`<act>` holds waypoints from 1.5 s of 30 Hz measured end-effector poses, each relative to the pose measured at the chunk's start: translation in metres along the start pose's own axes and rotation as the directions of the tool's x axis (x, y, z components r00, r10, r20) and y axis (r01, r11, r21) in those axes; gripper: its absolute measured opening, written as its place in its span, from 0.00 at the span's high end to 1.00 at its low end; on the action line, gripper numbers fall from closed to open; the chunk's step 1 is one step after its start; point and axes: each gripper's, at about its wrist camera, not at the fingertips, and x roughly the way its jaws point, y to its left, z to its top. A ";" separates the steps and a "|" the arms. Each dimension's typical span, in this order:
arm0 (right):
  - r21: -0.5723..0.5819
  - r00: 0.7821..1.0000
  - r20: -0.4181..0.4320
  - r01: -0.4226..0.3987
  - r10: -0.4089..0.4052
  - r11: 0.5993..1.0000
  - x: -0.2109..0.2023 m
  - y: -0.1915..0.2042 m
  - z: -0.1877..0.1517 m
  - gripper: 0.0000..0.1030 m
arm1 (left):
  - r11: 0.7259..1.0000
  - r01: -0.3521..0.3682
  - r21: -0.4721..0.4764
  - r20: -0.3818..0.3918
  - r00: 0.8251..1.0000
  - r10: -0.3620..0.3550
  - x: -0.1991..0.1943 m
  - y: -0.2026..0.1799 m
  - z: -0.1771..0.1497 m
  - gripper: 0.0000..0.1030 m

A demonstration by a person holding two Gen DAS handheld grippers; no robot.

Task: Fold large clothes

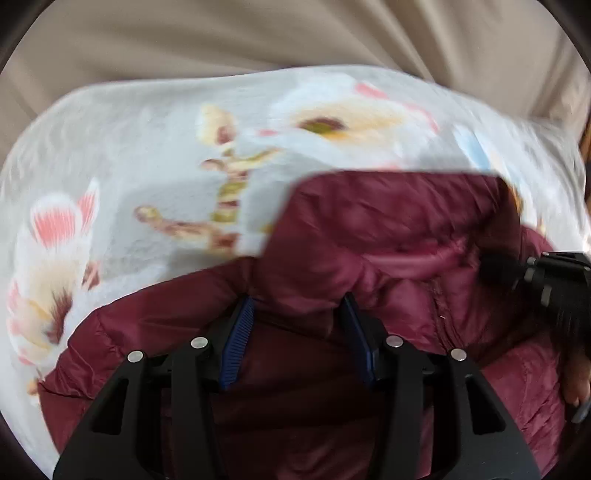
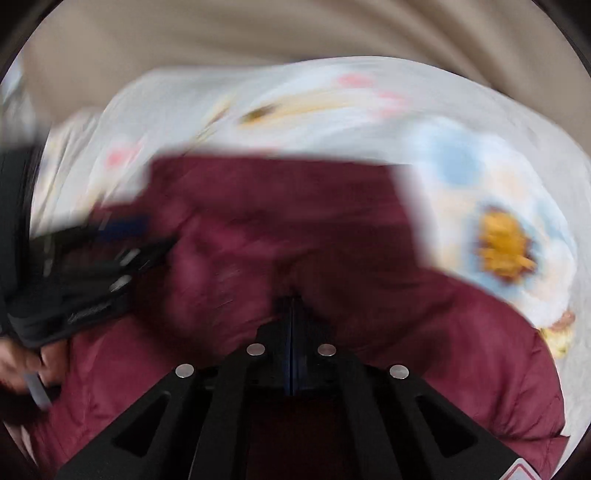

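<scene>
The maroon quilted puffer jacket (image 1: 388, 236) lies on a pale fleece blanket printed with pink and cream flowers (image 1: 122, 147), and one flat panel of it is turned over so its straight edge runs across the far side of the heap. My left gripper (image 1: 295, 310) stands wide, its blue ribbed pads (image 1: 236, 347) apart with jacket fabric bulging between and beneath them, gripping nothing that I can see. My right gripper (image 2: 293, 295) is pinched narrow, its fingers together at a ridge of the jacket (image 2: 280, 229); I judge it holds a fold of the shell, though blur hides the exact bite. Each tool shows at the edge of the other's view, so the two work close together over the middle of the garment. I take the step to be laying the turned panel flat. To do it well I would keep the right pinch firm, drag low and level so the slippery shell does not balloon, and use the open left fingers to press the padding down along the crease. Beyond the blanket hangs a beige draped cloth (image 1: 295, 33).
</scene>
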 end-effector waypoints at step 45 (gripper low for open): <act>0.165 0.992 0.076 0.089 -0.102 0.982 -0.130 -0.060 -0.177 0.92 | 0.999 -0.015 -0.047 0.028 0.999 0.016 -0.114 0.049 -0.155 0.30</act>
